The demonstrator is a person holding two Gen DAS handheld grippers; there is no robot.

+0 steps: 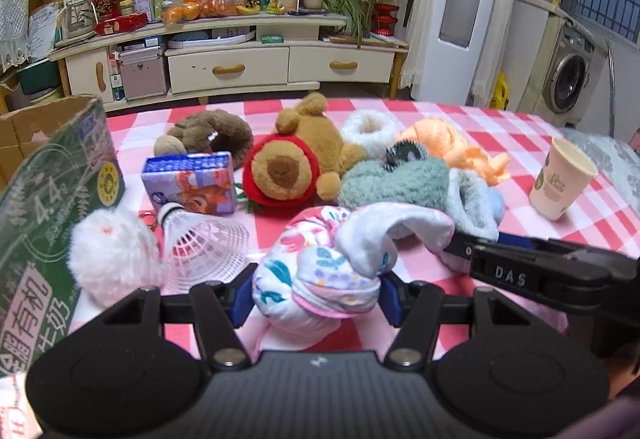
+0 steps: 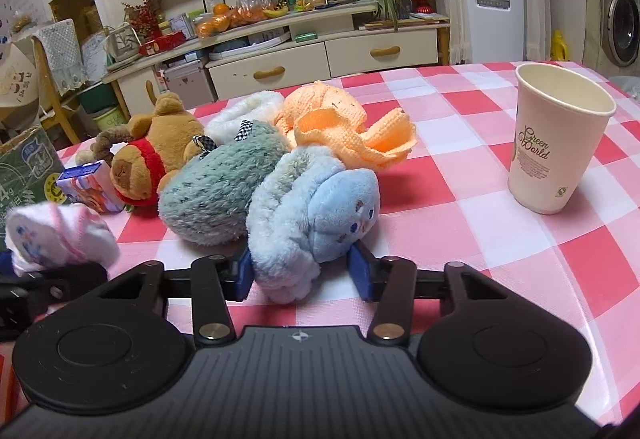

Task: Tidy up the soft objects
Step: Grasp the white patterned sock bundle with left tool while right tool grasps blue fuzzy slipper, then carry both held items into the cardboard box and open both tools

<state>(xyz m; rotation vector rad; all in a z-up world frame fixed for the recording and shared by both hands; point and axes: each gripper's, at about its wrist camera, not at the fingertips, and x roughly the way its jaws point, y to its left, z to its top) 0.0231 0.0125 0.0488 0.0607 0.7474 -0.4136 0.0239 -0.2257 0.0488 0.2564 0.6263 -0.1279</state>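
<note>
My left gripper (image 1: 317, 299) is shut on a white floral cloth bundle (image 1: 320, 271), with its blue pads pressed into both sides. That bundle (image 2: 52, 235) also shows at the left edge of the right wrist view. My right gripper (image 2: 302, 273) is shut on a fluffy light-blue plush (image 2: 320, 215) lying on the red checked tablecloth (image 2: 460, 199). Behind it lie a grey-green fuzzy plush (image 2: 224, 191), an orange knit cloth (image 2: 348, 127), a white fluffy piece (image 1: 368, 129), a bear in a red hood (image 1: 280, 171) and a brown plush (image 1: 208, 131).
A green carton box (image 1: 44, 207) stands at the left, with a white pompom (image 1: 112, 251), a shuttlecock (image 1: 204, 243) and a tissue pack (image 1: 192, 183) beside it. An empty paper cup (image 2: 556, 143) stands at the right. A TV cabinet lies beyond the table's far edge.
</note>
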